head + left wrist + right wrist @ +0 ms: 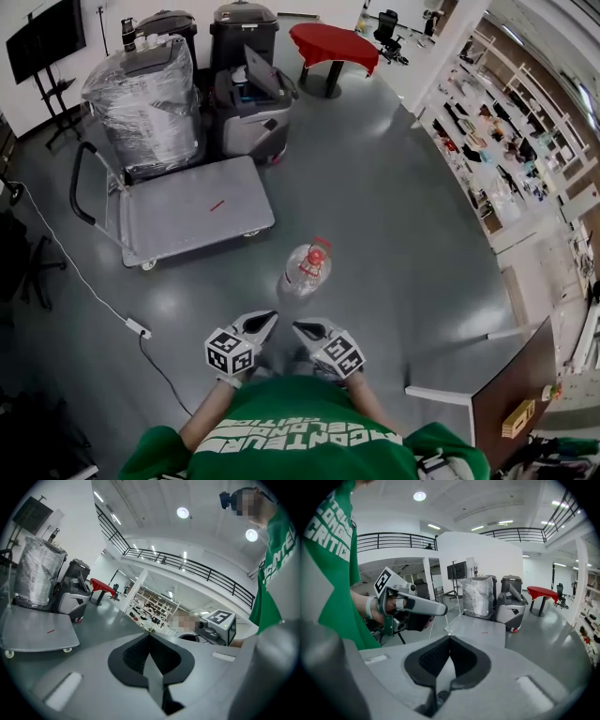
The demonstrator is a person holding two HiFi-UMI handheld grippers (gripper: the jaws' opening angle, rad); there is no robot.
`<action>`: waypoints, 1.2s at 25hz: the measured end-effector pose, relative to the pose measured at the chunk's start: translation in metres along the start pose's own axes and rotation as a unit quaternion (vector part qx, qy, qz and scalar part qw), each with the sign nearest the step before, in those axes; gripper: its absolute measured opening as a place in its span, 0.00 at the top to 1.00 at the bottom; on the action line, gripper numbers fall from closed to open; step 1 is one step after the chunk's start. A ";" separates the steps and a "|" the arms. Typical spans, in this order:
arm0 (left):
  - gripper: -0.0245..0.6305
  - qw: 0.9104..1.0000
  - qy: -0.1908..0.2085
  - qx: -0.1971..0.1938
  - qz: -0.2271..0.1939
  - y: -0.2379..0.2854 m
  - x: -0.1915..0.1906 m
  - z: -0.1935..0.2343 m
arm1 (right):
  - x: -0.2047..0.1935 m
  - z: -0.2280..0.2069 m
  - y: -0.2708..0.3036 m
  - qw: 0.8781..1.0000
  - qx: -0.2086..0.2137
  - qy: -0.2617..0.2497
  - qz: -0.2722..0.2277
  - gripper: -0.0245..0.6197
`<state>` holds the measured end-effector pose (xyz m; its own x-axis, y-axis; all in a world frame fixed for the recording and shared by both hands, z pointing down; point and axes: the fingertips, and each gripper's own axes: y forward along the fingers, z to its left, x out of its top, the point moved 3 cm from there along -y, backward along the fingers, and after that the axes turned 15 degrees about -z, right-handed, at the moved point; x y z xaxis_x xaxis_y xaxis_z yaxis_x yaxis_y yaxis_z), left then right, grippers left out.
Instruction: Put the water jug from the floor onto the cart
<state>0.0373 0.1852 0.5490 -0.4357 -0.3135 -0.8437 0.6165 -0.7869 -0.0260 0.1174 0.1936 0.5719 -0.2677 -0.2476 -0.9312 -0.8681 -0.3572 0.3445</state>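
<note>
**Tongs shut and empty, jug waiting on the floor**

The water jug (305, 268) stands on the grey floor (394, 216) straight ahead of the person, just off the near right corner of the cart (192, 217) and apart from it. It is clear-walled, with a red cap and handle on top. The cart's flat deck is bare except for a small red mark (217, 204) near its middle; its push handle is at the far left end.

The left tongs (269, 318) and right tongs (300, 327) hang side by side short of the jug, tips angled toward each other. In each gripper view the dark pads meet along one seam with nothing between them, so both are together and empty.

The step in hand looks like the approach. To do it well, both tongs should come apart before they reach the jug. The body is probably too wide and slick for one pair, so the red handle at the neck is the likelier hold, with the other gripper steadying the side. Lift it upright and set it down toward the deck's middle, gently: the cart is on wheels and may roll if nudged.
</note>
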 end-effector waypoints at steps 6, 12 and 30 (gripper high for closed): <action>0.95 1.000 -0.003 0.026 -0.006 -0.005 0.003 0.017 | 0.005 -0.007 0.022 1.000 0.027 -0.009 -0.002 0.97; 0.95 0.998 -0.003 0.057 -0.013 0.001 0.012 0.031 | 0.014 -0.026 0.045 0.998 0.062 -0.015 -0.007 0.97; 0.95 0.999 0.026 0.031 0.032 0.116 0.024 0.044 | 0.005 -0.153 0.017 1.000 0.012 0.008 -0.013 0.97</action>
<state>0.0692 0.0627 0.5494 -0.3610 -0.3369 -0.8696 0.5993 -0.7983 0.0605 0.1650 0.0480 0.5915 -0.2378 -0.2524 -0.9379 -0.8848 -0.3421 0.3164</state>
